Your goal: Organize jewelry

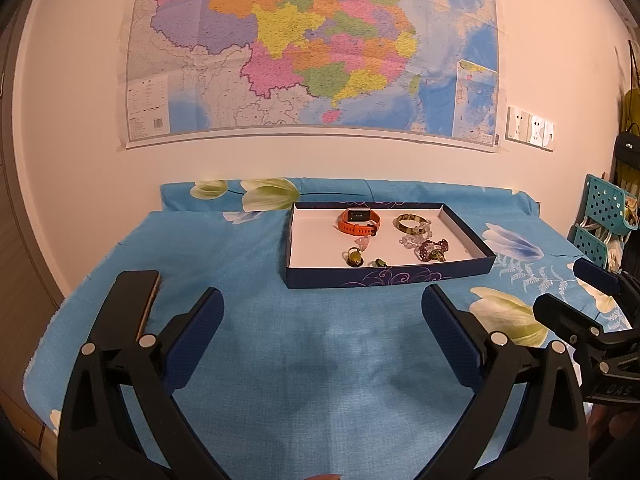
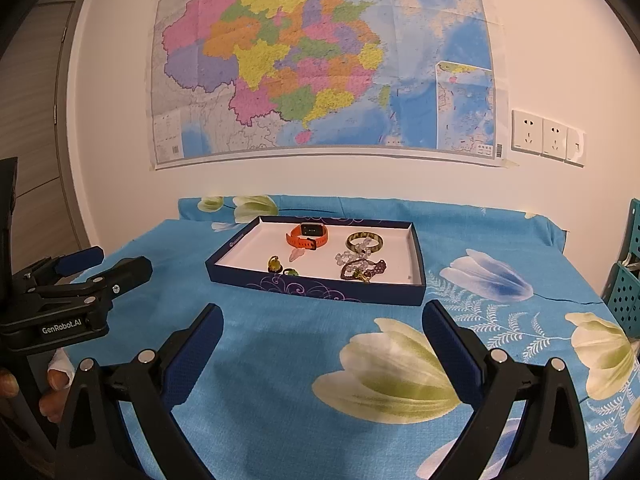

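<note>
A dark blue shallow box (image 1: pixel 384 278) (image 2: pixel 320 290) with a white floor sits on the blue flowered cloth. Inside it lie an orange watch (image 1: pixel 359 222) (image 2: pixel 308 236), a green-brown bangle (image 1: pixel 410 222) (image 2: pixel 365 241), clear and purple bead bracelets (image 1: pixel 430 248) (image 2: pixel 362 269), a small pale stone (image 1: pixel 363 243) (image 2: pixel 297 256) and two green-stone rings (image 1: pixel 354 258) (image 2: pixel 274 264). My left gripper (image 1: pixel 322 320) is open and empty, short of the box's near wall. My right gripper (image 2: pixel 322 340) is open and empty, also short of the box.
A phone (image 1: pixel 149 304) lies on the cloth at the left. A teal perforated rack (image 1: pixel 604 216) (image 2: pixel 626 280) stands at the right edge. A map and wall sockets (image 2: pixel 546 136) hang behind. The right gripper's body shows in the left wrist view (image 1: pixel 592 312).
</note>
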Demonstrator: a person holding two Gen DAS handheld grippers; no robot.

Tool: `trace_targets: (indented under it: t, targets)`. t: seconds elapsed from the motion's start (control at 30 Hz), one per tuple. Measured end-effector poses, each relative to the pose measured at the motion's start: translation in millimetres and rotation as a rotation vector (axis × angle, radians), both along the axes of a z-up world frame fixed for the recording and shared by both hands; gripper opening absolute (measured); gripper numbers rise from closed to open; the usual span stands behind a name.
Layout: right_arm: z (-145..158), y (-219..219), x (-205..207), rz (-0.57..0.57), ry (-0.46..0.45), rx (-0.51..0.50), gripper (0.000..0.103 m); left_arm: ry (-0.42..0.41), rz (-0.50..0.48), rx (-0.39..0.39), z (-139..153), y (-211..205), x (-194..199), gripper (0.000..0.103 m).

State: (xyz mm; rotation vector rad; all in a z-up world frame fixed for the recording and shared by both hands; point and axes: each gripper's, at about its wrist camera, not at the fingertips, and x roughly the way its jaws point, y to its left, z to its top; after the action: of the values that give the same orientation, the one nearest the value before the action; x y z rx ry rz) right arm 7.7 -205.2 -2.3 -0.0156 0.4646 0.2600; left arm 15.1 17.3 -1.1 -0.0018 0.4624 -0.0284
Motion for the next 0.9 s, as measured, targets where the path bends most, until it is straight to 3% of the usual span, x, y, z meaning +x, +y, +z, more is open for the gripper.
trace_targets:
  t: [0.9]
  targets:
    - [-1.3, -1.0, 0.1, -0.001, 0.003, 0.000, 0.096, 0.003, -0.001, -0.002, -2.9, 0.8, 1.1, 0.098]
